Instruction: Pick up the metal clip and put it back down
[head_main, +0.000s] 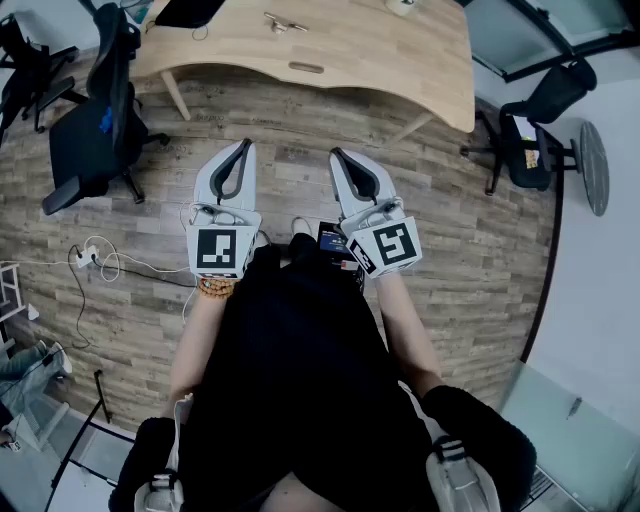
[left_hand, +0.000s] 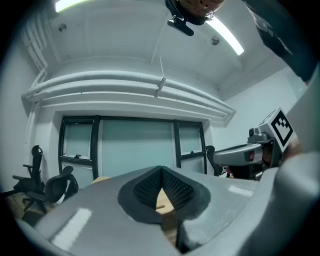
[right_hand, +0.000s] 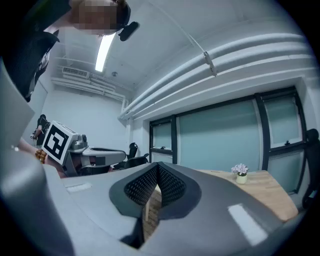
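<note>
Metal clip (head_main: 283, 22) lies on the wooden worktop (head_main: 400, 60) at 12 o'clock in the head view, well apart from both grippers. A dark flat item (head_main: 188, 10) sits at its 10 o'clock, and a small flower pot (right_hand: 240, 174) stands toward the worktop's 1 o'clock end. Black office chairs flank the worktop: one (head_main: 95, 115) at 9 o'clock, another (head_main: 540, 115) at 3 o'clock. A power strip with cables (head_main: 92, 258) lies on the plank floor.

The left gripper (head_main: 243, 150) and right gripper (head_main: 338, 156) are held side by side over the floor, pointing toward 12 o'clock, short of the worktop's near edge. Each has its fingers pressed together at the tips, holding nothing.
</note>
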